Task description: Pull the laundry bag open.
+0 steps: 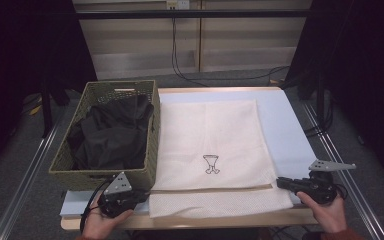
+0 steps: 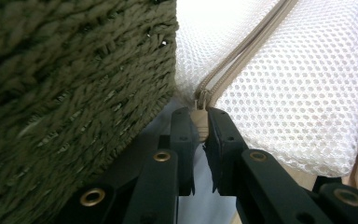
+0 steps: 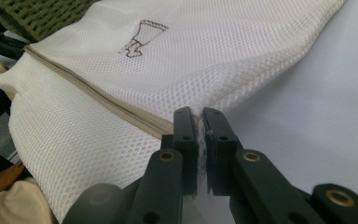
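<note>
A white mesh laundry bag [image 1: 210, 135] lies flat on the table, with a small dark emblem [image 1: 211, 164] and a beige zipper [image 1: 215, 188] running across near its front end. At the zipper's left end, next to the basket, my left gripper [image 1: 142, 195] is shut on the beige zipper pull [image 2: 199, 125]. In the left gripper view the jaws [image 2: 199, 114] pinch that tab just below the zipper [image 2: 247, 46]. My right gripper [image 1: 280, 182] is shut on the bag's right edge at the zipper's other end. Its jaws [image 3: 199, 114] pinch white mesh [image 3: 168, 60].
A green woven basket [image 1: 105, 172] holding black clothing [image 1: 112, 132] stands left of the bag, close against my left gripper [image 2: 74, 70]. A pale blue-white pad [image 1: 285, 130] covers the table. The table's wooden front edge [image 1: 205, 220] runs just below both hands.
</note>
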{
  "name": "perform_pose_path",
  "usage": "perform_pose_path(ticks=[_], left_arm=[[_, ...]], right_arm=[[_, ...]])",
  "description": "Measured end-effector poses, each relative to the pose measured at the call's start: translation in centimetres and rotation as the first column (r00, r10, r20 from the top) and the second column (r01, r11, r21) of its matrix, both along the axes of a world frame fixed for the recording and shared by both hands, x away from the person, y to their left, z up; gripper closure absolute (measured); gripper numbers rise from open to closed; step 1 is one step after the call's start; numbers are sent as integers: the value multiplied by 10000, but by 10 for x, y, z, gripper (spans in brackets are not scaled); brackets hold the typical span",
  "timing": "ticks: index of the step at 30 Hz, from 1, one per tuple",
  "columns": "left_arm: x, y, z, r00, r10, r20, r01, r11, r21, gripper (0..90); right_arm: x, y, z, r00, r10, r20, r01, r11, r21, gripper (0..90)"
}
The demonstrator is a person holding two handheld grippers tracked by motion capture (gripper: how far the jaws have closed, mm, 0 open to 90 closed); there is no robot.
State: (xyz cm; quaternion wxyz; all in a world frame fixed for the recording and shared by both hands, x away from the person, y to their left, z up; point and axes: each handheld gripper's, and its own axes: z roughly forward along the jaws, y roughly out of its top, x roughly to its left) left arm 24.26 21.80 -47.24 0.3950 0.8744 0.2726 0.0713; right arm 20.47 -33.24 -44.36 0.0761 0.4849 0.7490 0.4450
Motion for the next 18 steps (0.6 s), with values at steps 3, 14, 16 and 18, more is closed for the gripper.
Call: perform_pose_path(ticks=[3, 14, 16, 18], left_arm=[[-1, 0, 0, 10000, 22, 35, -22, 10000, -23, 814], [1, 1, -4, 9998, -70, -171, 65, 9996, -286, 809], [2, 1, -5, 9995, -41, -298, 31, 9995, -321, 806], [2, 2, -5, 9994, -3, -344, -9, 9994, -353, 793]], right_arm=[[0, 2, -8, 9999, 86, -142, -90, 9995, -289, 850], [4, 6, -24, 9979, 224, -601, -277, 9957, -882, 839], [4, 7, -26, 9980, 214, -603, -267, 9957, -891, 829], [4, 6, -25, 9984, 208, -532, -252, 9963, -826, 811]])
